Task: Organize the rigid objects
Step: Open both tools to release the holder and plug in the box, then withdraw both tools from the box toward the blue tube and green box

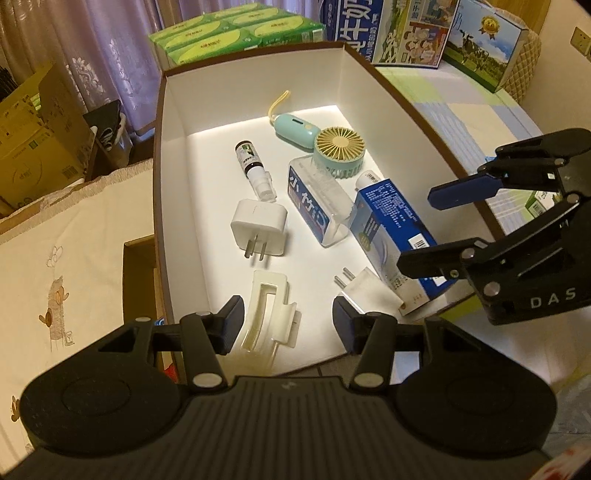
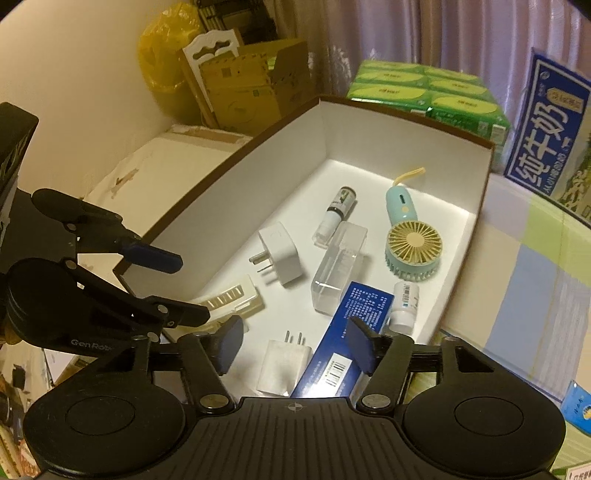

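Observation:
A white-lined box with a brown rim (image 1: 159, 184) (image 2: 406, 110) holds a mint hand fan (image 1: 338, 147) (image 2: 413, 245), a spray vial (image 1: 251, 166), a white plug adapter (image 1: 258, 225), a clear bottle (image 1: 314, 206), a blue carton (image 1: 388, 225) (image 2: 354, 314), a small white bottle (image 2: 404, 302) and a small charger (image 1: 365, 291) (image 2: 284, 363). My left gripper (image 1: 288, 325) stands open above a cream plastic clip (image 1: 269, 317) (image 2: 232, 299) that lies on the box floor. My right gripper (image 2: 295, 345) (image 1: 419, 229) hovers open over the carton's near end, pads off it.
Green packs (image 1: 236, 33) and printed milk cases (image 1: 369, 26) stand behind the box. Cardboard cartons (image 1: 33, 140) are stacked at the left by a curtain. An embroidered cream cloth (image 1: 55, 277) lies left of the box, a patchwork cloth (image 1: 480, 122) to its right.

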`<state>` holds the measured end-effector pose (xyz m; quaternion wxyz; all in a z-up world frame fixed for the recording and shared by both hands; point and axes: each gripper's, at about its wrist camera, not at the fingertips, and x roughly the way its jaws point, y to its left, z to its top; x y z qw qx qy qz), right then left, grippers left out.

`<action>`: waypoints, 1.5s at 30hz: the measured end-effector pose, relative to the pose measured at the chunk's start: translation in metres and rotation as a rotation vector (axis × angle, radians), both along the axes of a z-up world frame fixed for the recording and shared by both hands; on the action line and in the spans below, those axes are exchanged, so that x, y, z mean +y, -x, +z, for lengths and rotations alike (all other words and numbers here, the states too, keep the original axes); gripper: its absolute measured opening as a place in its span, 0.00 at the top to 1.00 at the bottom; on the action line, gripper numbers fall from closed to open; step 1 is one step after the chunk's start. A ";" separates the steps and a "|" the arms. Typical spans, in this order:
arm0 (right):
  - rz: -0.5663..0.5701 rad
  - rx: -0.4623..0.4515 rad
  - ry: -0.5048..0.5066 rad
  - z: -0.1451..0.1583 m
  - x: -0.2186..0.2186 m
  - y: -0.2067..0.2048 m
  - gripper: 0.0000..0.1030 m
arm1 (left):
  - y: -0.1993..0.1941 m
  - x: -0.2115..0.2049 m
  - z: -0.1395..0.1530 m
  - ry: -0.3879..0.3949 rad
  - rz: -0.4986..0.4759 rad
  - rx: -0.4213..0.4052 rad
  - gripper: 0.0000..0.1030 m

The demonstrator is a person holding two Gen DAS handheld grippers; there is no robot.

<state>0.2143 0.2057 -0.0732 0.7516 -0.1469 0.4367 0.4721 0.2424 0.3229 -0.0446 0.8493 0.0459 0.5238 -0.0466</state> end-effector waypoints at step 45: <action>-0.214 0.069 -0.070 0.030 -0.240 0.024 0.33 | 0.073 -0.196 0.020 0.101 0.008 -0.030 0.52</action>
